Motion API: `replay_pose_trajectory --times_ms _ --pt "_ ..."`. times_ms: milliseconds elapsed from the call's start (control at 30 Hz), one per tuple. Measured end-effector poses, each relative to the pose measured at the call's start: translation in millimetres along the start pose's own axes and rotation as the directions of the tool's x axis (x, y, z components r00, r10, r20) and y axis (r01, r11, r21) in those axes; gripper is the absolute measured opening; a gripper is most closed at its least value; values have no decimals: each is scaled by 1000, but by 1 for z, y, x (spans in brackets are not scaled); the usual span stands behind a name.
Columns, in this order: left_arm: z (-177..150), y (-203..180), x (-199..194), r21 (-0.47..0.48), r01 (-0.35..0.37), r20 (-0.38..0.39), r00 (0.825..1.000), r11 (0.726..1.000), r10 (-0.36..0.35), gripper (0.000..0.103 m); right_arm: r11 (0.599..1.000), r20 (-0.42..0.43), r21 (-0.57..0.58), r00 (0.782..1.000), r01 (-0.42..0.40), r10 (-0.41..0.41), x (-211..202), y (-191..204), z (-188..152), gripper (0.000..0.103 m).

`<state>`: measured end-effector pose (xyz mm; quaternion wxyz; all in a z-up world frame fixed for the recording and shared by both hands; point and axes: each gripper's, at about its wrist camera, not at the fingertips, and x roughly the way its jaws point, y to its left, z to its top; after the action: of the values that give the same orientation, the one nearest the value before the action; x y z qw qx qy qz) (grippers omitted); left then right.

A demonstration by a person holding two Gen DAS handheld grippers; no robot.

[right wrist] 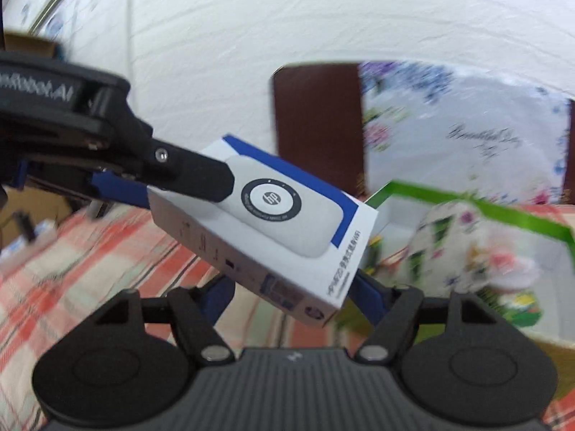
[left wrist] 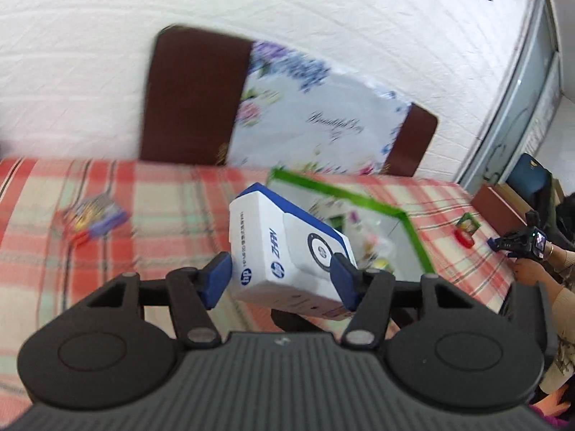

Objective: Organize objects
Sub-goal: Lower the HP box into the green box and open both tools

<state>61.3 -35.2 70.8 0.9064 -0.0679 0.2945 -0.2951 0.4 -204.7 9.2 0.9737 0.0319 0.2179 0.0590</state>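
Note:
A white and blue HP box point(left wrist: 287, 248) hangs tilted in the air above the checked tablecloth point(left wrist: 161, 222). My left gripper point(left wrist: 282, 274) is shut on its near end, one blue pad on each side. In the right wrist view the same box point(right wrist: 273, 237) fills the middle. The left gripper point(right wrist: 187, 186) reaches in from the left, a black finger on top of the box and a blue pad beneath. My right gripper point(right wrist: 293, 289) stands open below the box. The box's lower corner sits over the gap between its fingers, and I see a gap at the left pad point(right wrist: 219, 298).
A green-rimmed white box point(left wrist: 406, 222) holding a floral bag point(right wrist: 467, 248) lies on the table behind the held box. Coloured pens point(left wrist: 95, 217) lie at the left, a small red and green thing point(left wrist: 465, 231) at the right. Brown chairs point(left wrist: 194, 100) stand against the white wall. A person's hand with a black device point(left wrist: 521, 246) is at the far right.

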Motion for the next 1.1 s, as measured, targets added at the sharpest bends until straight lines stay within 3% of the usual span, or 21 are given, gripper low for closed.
replay_pose_trajectory --times_ms 133,233,400,433,533,700,933,1033,1100 --pt "23 -29 30 53 61 8 998 997 -61 61 995 46 39 995 87 -89 -1 -34 16 72" --pt "29 -45 60 102 56 0 998 993 -56 61 988 37 65 989 137 -140 9 -58 23 72" --pt "33 -46 110 49 78 -76 994 996 -75 63 966 12 13 966 257 -257 31 -84 19 78" --pt "31 -48 119 58 48 -92 995 997 -42 63 957 -1 8 957 291 -291 38 -88 16 85" --pt "23 -42 141 76 -82 -111 990 994 90 64 939 -10 38 940 342 -342 40 -98 8 91" --pt "14 -8 137 -3 -145 -142 979 989 144 64 935 17 47 935 352 -353 29 -99 -7 96" --pt "1 16 95 -22 -135 -92 987 991 132 66 926 133 100 918 363 -374 -11 -77 -21 96" --pt "-13 31 73 -19 -153 -61 987 988 151 66 942 175 66 925 329 -336 -21 -54 -25 96" --pt "-23 44 59 -8 -183 -44 982 983 183 68 963 179 33 946 269 -270 -19 -37 -22 96"
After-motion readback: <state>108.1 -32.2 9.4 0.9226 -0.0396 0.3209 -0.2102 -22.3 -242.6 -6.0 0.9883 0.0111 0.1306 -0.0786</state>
